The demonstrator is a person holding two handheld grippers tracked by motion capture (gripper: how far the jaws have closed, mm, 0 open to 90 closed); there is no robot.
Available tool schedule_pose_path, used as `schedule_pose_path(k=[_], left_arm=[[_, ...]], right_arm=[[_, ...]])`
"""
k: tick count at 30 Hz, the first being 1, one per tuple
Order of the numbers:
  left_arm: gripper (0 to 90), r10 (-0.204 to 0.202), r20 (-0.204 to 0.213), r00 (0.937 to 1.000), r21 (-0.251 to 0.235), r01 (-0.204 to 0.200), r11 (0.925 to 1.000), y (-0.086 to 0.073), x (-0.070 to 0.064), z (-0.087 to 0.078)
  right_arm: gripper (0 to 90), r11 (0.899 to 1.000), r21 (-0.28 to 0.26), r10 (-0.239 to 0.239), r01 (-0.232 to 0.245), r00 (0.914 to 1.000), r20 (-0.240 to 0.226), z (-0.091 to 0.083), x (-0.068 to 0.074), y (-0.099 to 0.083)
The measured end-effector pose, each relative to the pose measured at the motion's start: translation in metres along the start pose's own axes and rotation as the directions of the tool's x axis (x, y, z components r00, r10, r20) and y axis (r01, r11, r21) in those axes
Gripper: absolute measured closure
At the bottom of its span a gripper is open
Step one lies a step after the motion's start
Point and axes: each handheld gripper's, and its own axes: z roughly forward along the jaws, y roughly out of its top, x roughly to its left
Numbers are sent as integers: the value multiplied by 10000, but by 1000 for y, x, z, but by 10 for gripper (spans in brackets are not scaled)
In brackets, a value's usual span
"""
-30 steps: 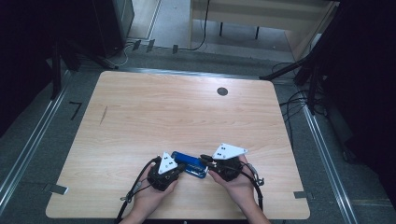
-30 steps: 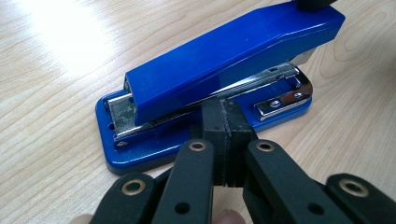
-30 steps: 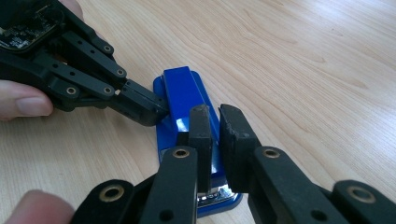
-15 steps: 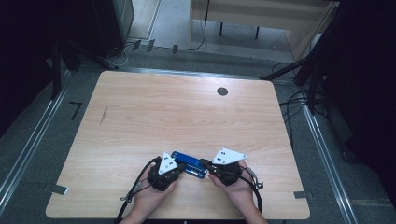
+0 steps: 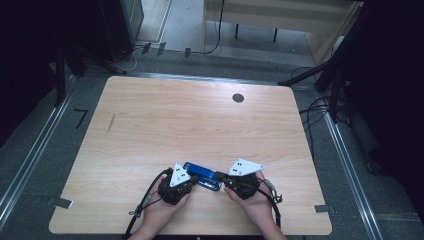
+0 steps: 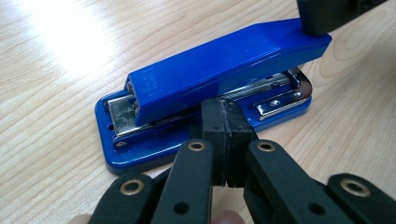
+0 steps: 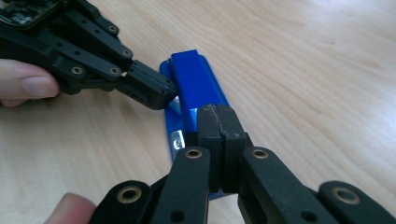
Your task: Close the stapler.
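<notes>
A blue stapler [image 5: 201, 175] lies flat on the wooden table [image 5: 200, 120] near its front edge, between the two grippers. In the left gripper view the stapler [image 6: 224, 70] has its arm slightly raised over a metal magazine. My left gripper [image 6: 226, 140] is shut with nothing between its pads, and its tips touch the stapler's long side under the arm. My right gripper [image 7: 219, 135] is shut too, with its tips resting on the top of one end of the stapler [image 7: 194, 84]. From above, the left gripper [image 5: 192, 179] and right gripper [image 5: 218, 176] meet at the stapler.
A round dark grommet [image 5: 238, 98] sits at the table's far right, and a short dark mark [image 5: 110, 123] at its left. Cables [image 5: 320, 107] lie on the floor past the right edge. A wooden bench [image 5: 280, 20] stands beyond the table.
My right gripper has shifted slightly toward the front edge and settled on the stapler's end. The left gripper and the stapler have hardly moved.
</notes>
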Motion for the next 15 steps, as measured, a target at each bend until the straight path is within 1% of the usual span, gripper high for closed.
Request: schedule_pose_path(k=[1,2,3,4,6,8,10,15], left_arm=[[882,4,49,10000,-7,-4,10000,0,0,0],[877,18,37,10000,0,-18,10000,0,0,0],[877,17,24,10000,-13,-17,10000,0,0,0],[877,14,25,10000,-16,-14,10000,0,0,0],[876,7,69,10000,-20,-7,10000,0,0,0],[873,-6,93,10000,-27,6,10000,0,0,0],[874,11,84,10000,-5,-11,10000,0,0,-1],[866,-76,177,9998,-86,77,9999,-1,1,-2]], right_arm=[[900,9999,85,-88,88,10000,40,-1,2,0],[900,9996,148,-237,233,9995,224,-3,5,0],[900,9996,39,-283,282,9992,266,-4,7,1],[900,9996,39,-283,282,9992,266,-4,7,1],[900,9993,-276,-236,241,9995,190,-8,8,3],[900,9988,-305,-374,381,9990,237,-11,11,4],[900,9986,-403,-342,349,9993,180,-13,12,3],[895,9991,-359,-205,206,9998,33,-20,15,-2]])
